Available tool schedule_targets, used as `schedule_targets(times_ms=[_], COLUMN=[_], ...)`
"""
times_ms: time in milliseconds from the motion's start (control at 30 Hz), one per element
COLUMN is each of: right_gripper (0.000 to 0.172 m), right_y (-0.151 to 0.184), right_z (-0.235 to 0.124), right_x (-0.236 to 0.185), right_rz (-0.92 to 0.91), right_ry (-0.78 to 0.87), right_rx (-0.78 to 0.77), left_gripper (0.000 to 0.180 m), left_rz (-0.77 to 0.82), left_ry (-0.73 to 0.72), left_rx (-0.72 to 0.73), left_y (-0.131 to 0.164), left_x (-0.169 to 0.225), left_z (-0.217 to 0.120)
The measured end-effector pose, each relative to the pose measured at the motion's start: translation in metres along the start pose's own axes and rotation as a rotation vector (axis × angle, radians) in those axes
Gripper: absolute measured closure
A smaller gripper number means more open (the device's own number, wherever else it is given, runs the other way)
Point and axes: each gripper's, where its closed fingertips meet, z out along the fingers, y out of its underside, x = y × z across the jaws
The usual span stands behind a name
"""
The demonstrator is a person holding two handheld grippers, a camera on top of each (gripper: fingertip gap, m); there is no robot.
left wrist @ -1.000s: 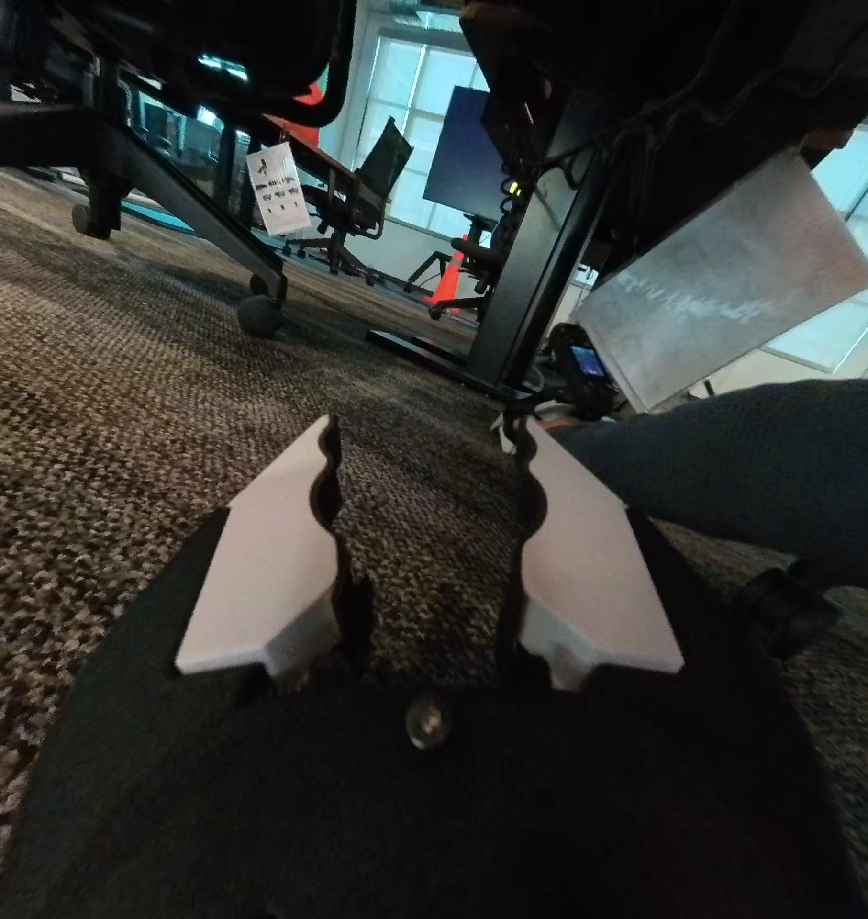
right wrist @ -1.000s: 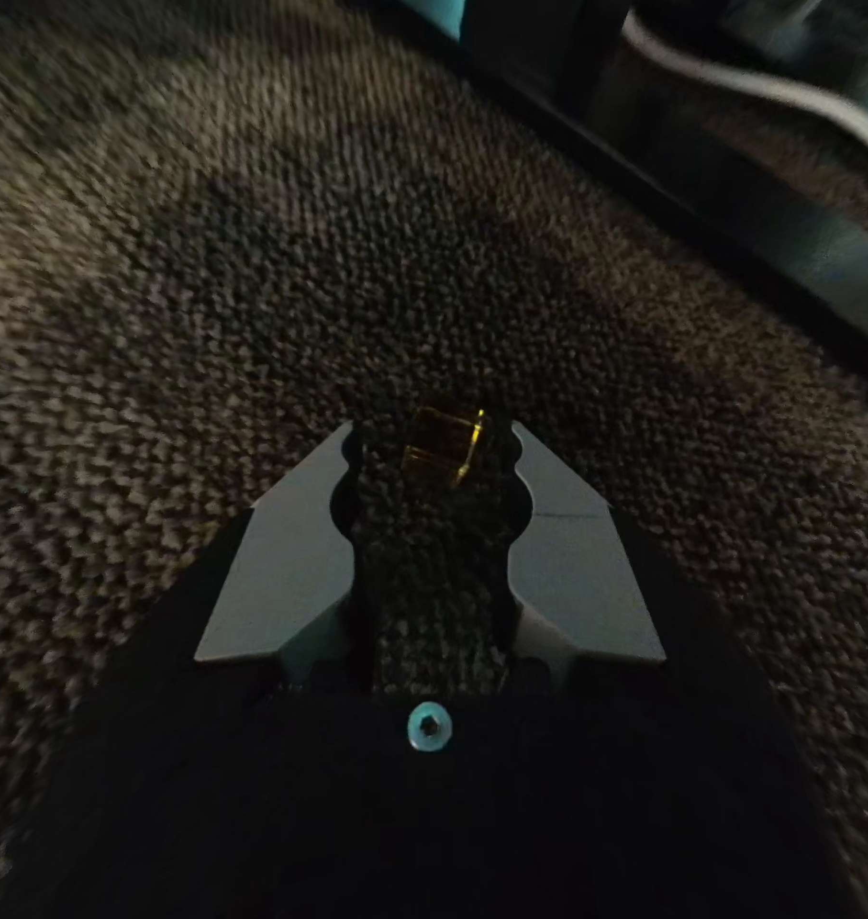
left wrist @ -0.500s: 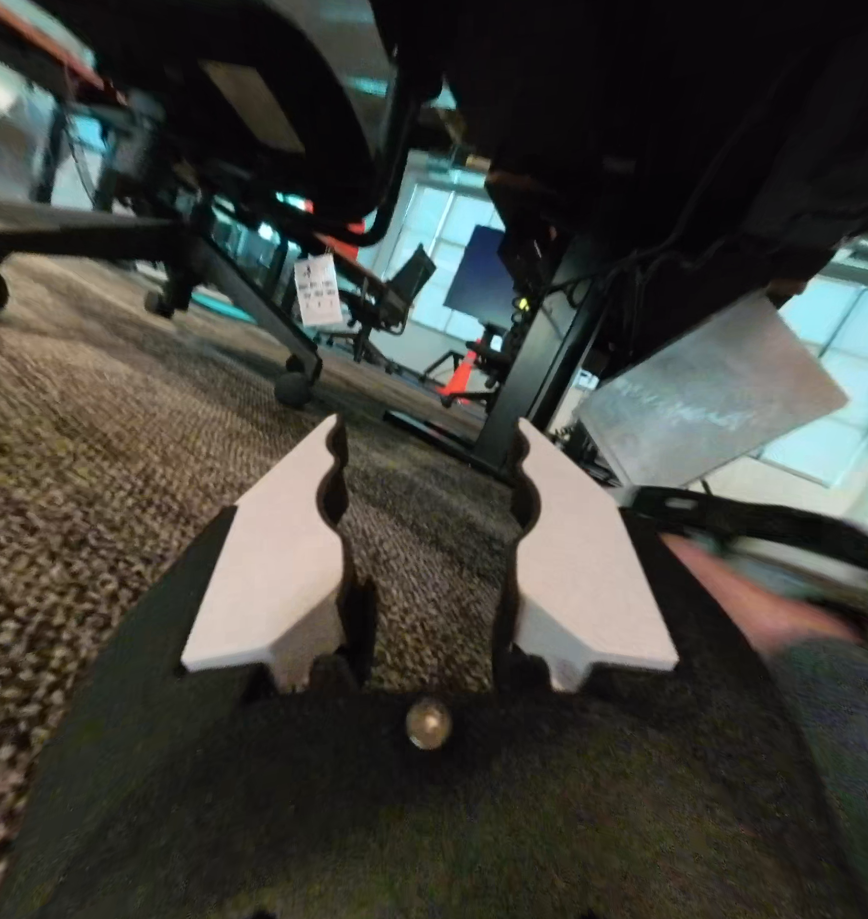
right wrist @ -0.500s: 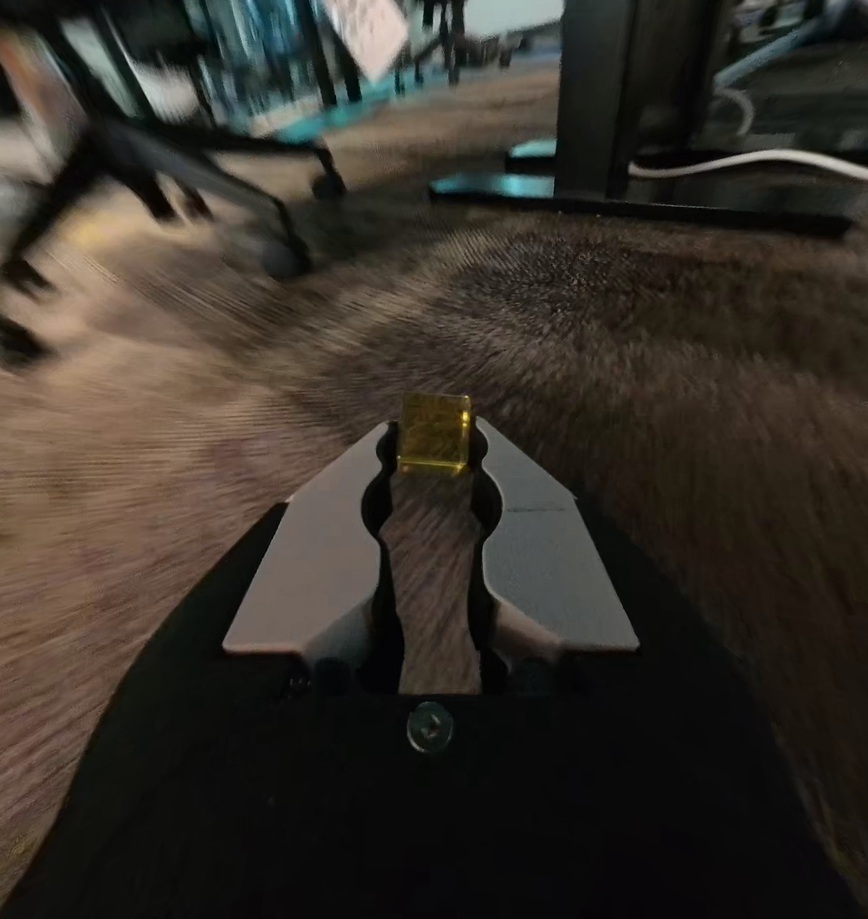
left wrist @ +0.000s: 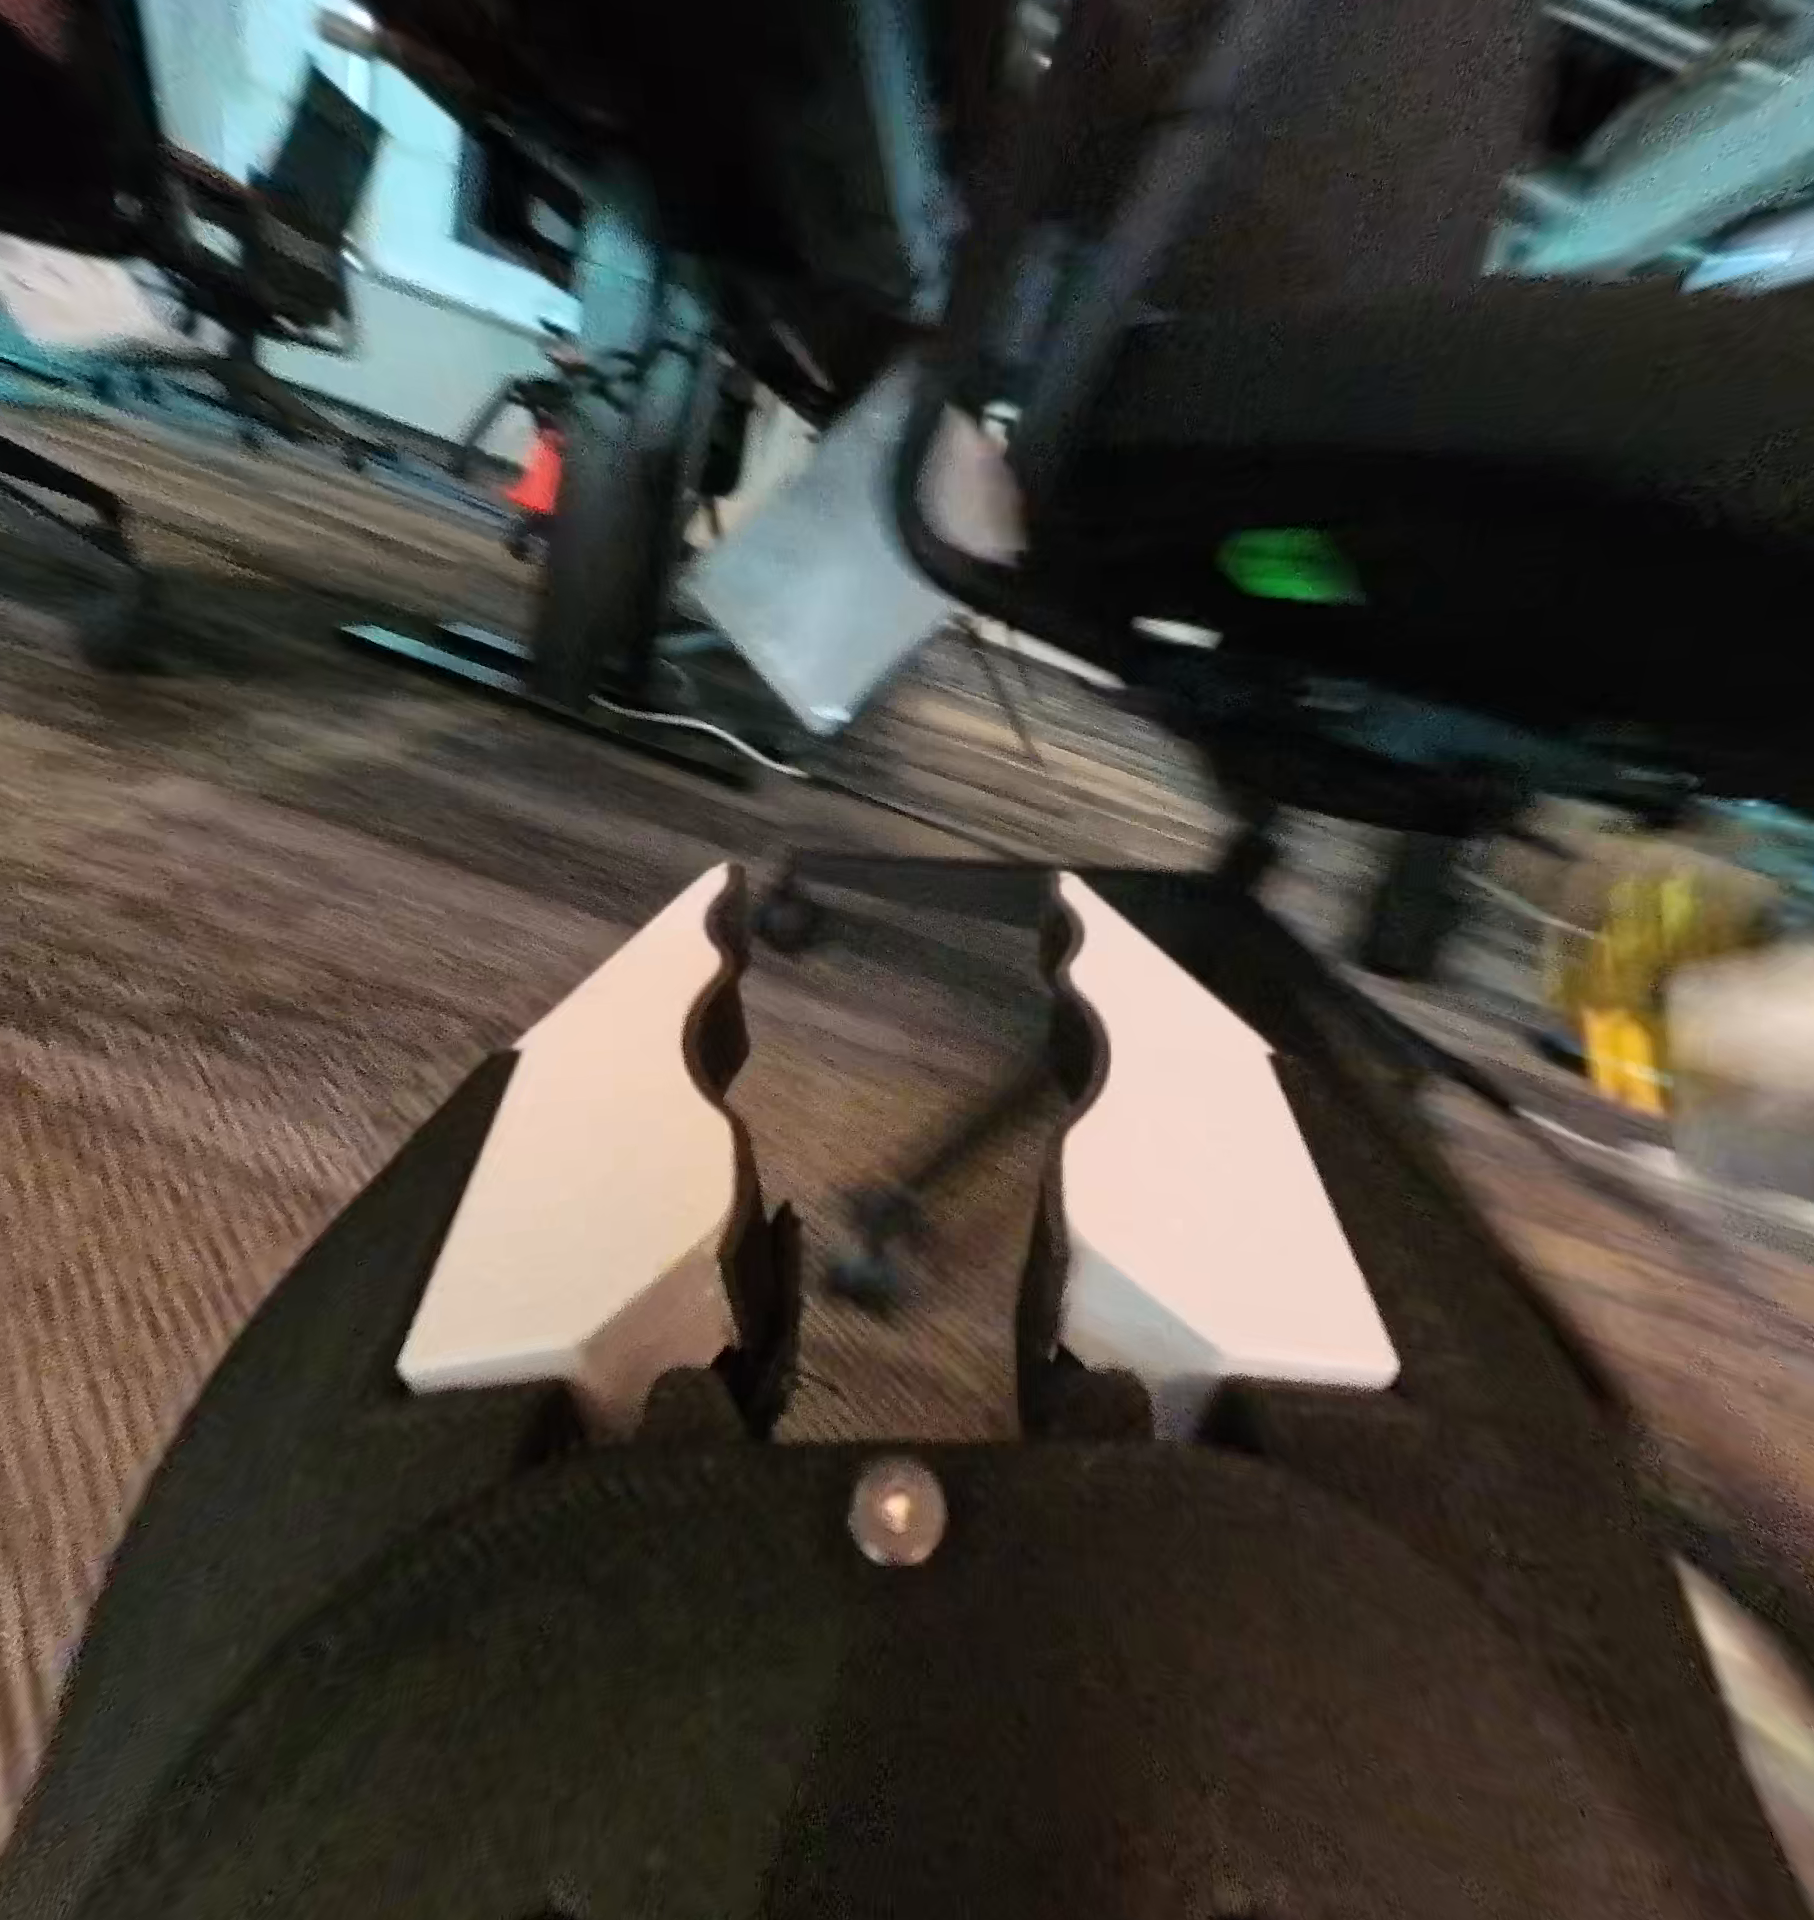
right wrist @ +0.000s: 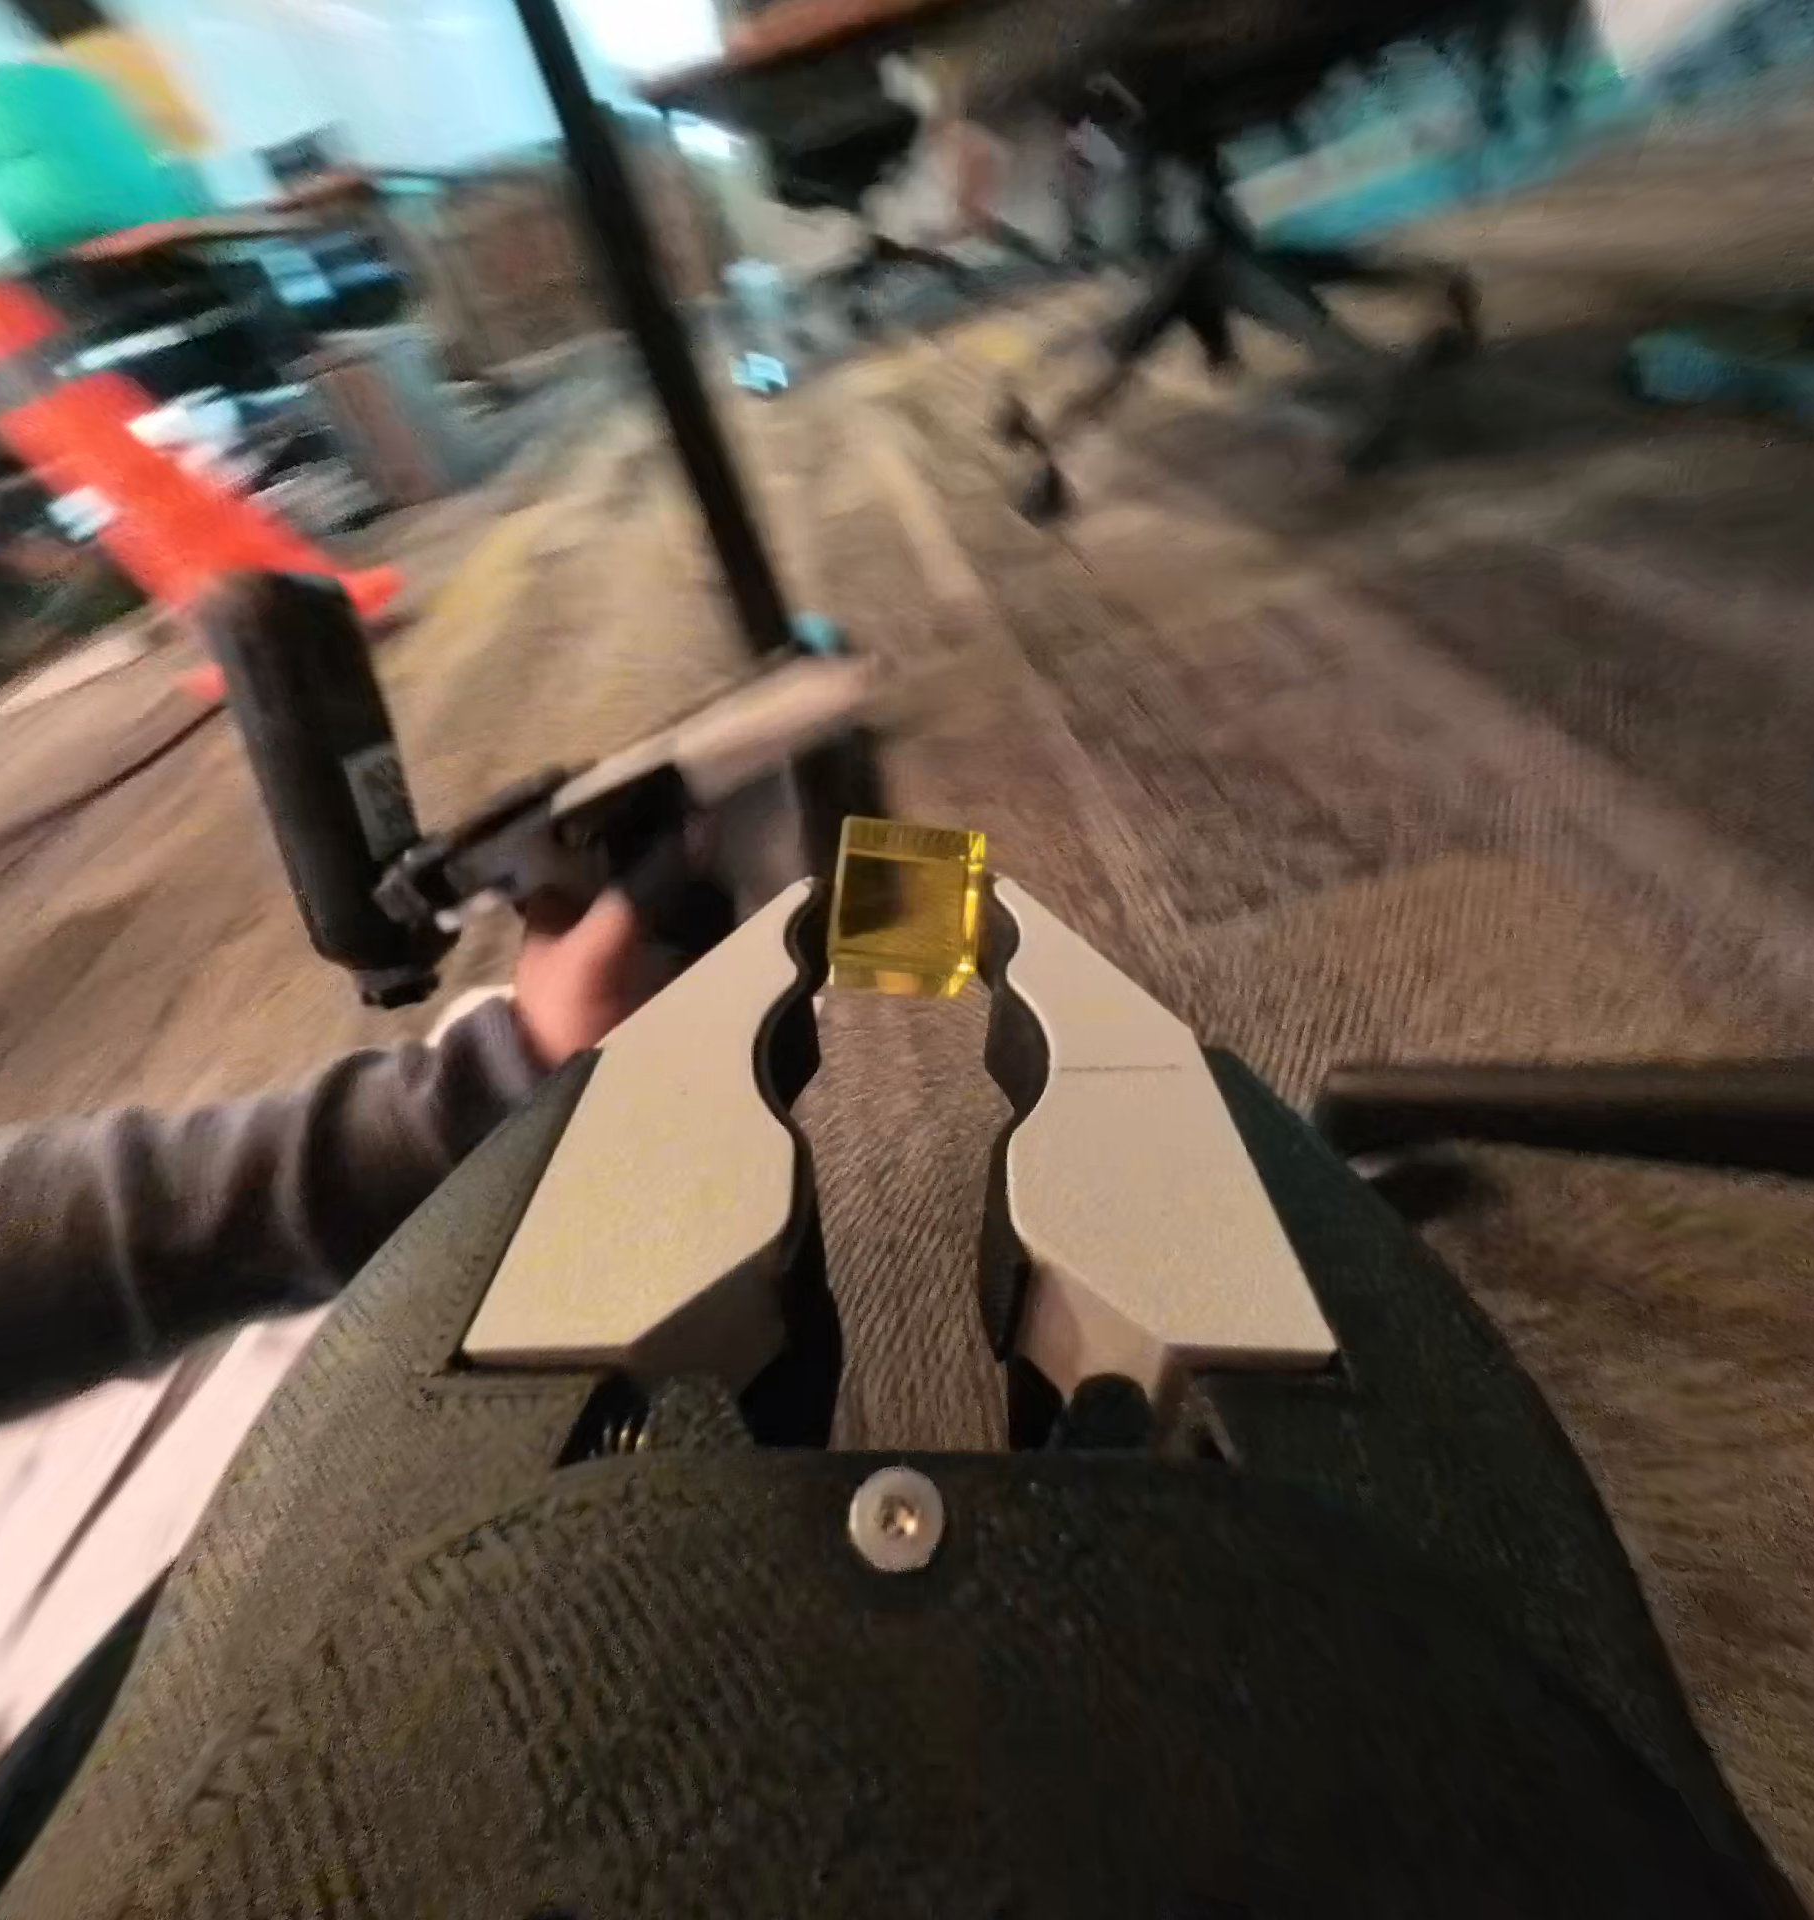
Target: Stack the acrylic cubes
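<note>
In the right wrist view my right gripper (right wrist: pixel 905 914) is shut on a clear yellow cube (right wrist: pixel 905 906), pinched between its two fingertips and carried above the carpet (right wrist: pixel 1402 831). In the left wrist view my left gripper (left wrist: pixel 890 904) is open with only carpet (left wrist: pixel 155 987) between its fingers. The left gripper also shows in the right wrist view (right wrist: pixel 570 821), held by a hand (right wrist: pixel 570 966) in a grey sleeve, left of the cube. A blurred yellow shape (left wrist: pixel 1651 987) at the right edge of the left wrist view is probably the cube. Both views are blurred by motion.
Black desk legs (left wrist: pixel 591 561) (right wrist: pixel 674 343) stand on the carpet, with a white cable (left wrist: pixel 695 727) by one foot. Office chairs with wheeled bases (right wrist: pixel 1194 312) stand further back. An orange cone (right wrist: pixel 134 478) is at the left. A grey panel (left wrist: pixel 820 582) hangs under the desk.
My right gripper closed on the yellow cube on the carpet and has lifted it, swinging up. My left gripper has swung right and its jaws have narrowed a little, still holding nothing.
</note>
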Motion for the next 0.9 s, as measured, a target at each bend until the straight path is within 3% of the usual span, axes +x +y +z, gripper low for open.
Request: schedule_targets(times_ms=[67,133,233,300,367,433,567,700,900], right_gripper=[0.145,0.145,0.144,0.144,0.144,0.144,0.144,0.144,0.144], right_y=[-0.052,-0.106,-0.187,-0.235,-0.272,-0.303,-0.344,-0.350,-0.336], right_z=[-0.070,-0.134,-0.204,-0.222,-0.223,-0.216,-0.200,-0.182,-0.170], right_x=[-0.017,-0.008,0.034,0.066,0.105,0.143,0.206,0.251,0.289], right_rz=[-0.129,-0.264,-0.451,-0.558,-0.637,-0.634,-0.423,-0.294,-0.221], right_ry=[-0.040,-0.003,0.091,0.103,0.098,0.057,-0.034,-0.014,0.002], right_rx=[0.088,0.176,0.259,0.210,0.100,0.013,-0.116,-0.240,-0.385], left_gripper=[0.125,0.126,0.127,0.127,0.127,0.127,0.127,0.127,0.126], left_rz=[0.026,0.104,0.198,0.182,0.173,0.152,0.213,0.283,0.254], left_ry=[0.025,-0.019,-0.117,-0.179,-0.238,-0.275,-0.311,-0.321,-0.334], left_rx=[0.011,0.100,0.085,0.004,-0.042,-0.022,0.000,0.008,-0.020], left_y=[-0.006,-0.010,0.010,0.036,0.051,0.049,0.046,0.044,0.049], left_x=[0.055,0.088,0.097,0.085,0.071,0.065,0.070,0.077,0.071], left_z=[-0.056,-0.094,-0.101,-0.095,-0.093,-0.091,-0.088,-0.087,-0.087])
